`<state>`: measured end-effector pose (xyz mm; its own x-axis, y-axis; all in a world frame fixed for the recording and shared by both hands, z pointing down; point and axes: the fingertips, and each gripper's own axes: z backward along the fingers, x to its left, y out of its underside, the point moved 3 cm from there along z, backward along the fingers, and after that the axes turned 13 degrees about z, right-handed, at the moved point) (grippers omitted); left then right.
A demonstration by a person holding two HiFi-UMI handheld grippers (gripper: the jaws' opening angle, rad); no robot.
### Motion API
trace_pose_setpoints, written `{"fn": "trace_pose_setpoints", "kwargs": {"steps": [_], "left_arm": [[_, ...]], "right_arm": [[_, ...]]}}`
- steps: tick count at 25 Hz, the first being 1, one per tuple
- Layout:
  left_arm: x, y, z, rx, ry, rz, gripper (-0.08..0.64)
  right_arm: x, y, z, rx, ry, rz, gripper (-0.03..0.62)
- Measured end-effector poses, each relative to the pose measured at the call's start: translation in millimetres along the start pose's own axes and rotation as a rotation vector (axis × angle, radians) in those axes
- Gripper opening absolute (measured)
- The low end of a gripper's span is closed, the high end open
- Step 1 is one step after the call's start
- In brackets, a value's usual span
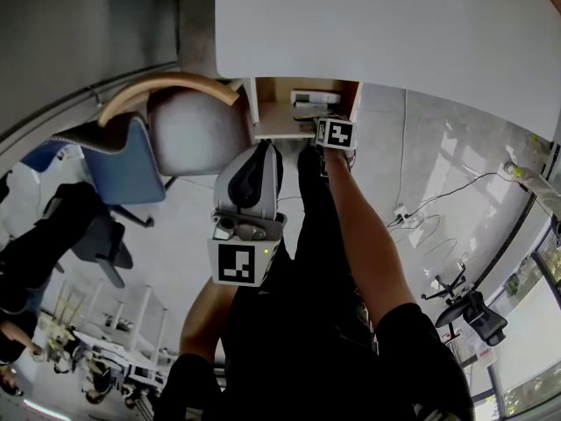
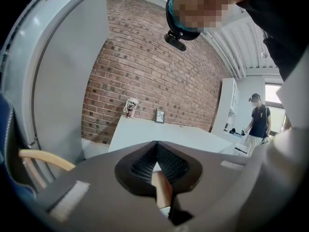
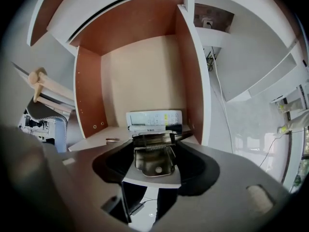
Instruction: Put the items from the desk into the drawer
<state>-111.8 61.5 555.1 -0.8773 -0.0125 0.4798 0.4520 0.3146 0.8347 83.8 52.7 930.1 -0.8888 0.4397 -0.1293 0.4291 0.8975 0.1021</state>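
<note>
The drawer stands open under the white desk. My right gripper reaches into its front. In the right gripper view that gripper is shut on a silver metal spring clip, held just above the drawer's front edge. Behind the clip lie a white remote-like device and a black marker on the drawer floor. A small metal piece rests to their left. My left gripper hangs back near my body. Its jaws are shut with nothing between them.
A grey padded chair with a curved wooden back stands left of the drawer, and a blue chair beyond it. Cables trail over the floor at the right. The left gripper view looks at a brick wall, a white table and a standing person.
</note>
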Motion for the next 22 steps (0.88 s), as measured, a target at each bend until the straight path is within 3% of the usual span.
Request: {"fn": "trace_pose_setpoints", "kwargs": {"steps": [14, 18, 22], "left_arm": [[0, -5, 12, -0.011, -0.018, -0.003, 0.020], [-5, -15, 12, -0.034, -0.008, -0.024, 0.018], [-16, -25, 15, -0.050, 0.004, -0.035, 0.020]], "right_arm": [[3, 4, 14, -0.046, -0.005, -0.038, 0.258], [1, -3, 27, -0.080, -0.002, -0.035, 0.195], [2, -13, 52, -0.144, -0.014, -0.026, 0.091]]}}
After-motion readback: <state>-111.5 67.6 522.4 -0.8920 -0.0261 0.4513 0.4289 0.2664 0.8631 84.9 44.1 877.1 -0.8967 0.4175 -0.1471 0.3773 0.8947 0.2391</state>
